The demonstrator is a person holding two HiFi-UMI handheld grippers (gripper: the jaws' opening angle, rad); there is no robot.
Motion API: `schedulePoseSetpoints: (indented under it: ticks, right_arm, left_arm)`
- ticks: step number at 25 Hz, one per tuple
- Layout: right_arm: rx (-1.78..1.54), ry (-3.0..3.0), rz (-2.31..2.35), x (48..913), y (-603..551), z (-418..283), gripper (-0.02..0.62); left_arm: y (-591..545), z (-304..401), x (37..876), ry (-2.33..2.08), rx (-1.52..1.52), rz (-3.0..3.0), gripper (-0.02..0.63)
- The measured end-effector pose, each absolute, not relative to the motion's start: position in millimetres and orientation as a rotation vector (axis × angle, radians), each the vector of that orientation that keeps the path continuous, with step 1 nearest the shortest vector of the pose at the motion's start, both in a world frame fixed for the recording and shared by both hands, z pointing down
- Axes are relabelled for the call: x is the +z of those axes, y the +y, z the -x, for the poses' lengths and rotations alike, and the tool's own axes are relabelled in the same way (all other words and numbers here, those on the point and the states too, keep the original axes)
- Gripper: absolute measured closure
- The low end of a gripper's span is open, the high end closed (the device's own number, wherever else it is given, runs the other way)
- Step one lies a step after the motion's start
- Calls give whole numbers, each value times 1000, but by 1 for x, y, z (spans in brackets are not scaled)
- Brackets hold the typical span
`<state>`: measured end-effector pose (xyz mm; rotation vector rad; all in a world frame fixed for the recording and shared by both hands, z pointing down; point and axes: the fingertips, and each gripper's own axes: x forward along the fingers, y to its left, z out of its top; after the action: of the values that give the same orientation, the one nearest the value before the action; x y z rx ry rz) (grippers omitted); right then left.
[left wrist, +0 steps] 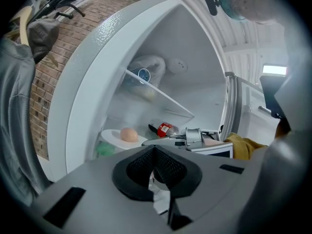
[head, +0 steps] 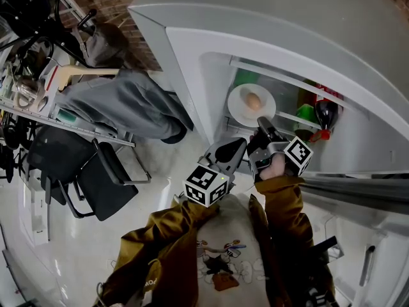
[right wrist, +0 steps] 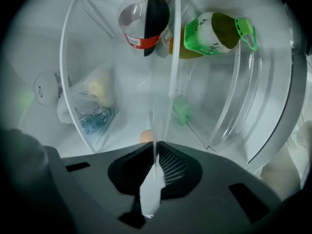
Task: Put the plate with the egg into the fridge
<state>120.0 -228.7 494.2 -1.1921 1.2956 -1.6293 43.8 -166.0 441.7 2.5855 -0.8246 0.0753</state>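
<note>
Two grippers [head: 262,121] [head: 238,144] at the open fridge [head: 192,62]

The right gripper [right wrist: 155,145] pinches the near rim of the white plate [head: 238,105], which shows edge-on between its jaws. The plate is inside the fridge, close to the left wall, with the egg [head: 253,101] near its middle. Whether the plate rests on a shelf cannot be told. The left gripper [left wrist: 154,149] is held lower and to the left, outside the opening, its jaws pressed together on nothing. A cola bottle [head: 326,114] and a green bottle [head: 307,115] are at the fridge's right side.
</note>
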Motion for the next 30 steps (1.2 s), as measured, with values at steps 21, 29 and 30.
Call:
schedulePoseSetpoints:
  ticks: [21,29,30]
  right_arm:
    - [-1668,1200,1164,519,-243,-126,577]
    - [-1660,1186,1148,509,-251,-123,577]
    - [-1659,1188,1139,509,-252,-123,577]
  left_arm:
    - [-166,-39,444,-833,73,-2572,598]
    - [-167,-40,444,-835,75,-2573,598]
    - [-167,-40,444,-834,76,-2573,600]
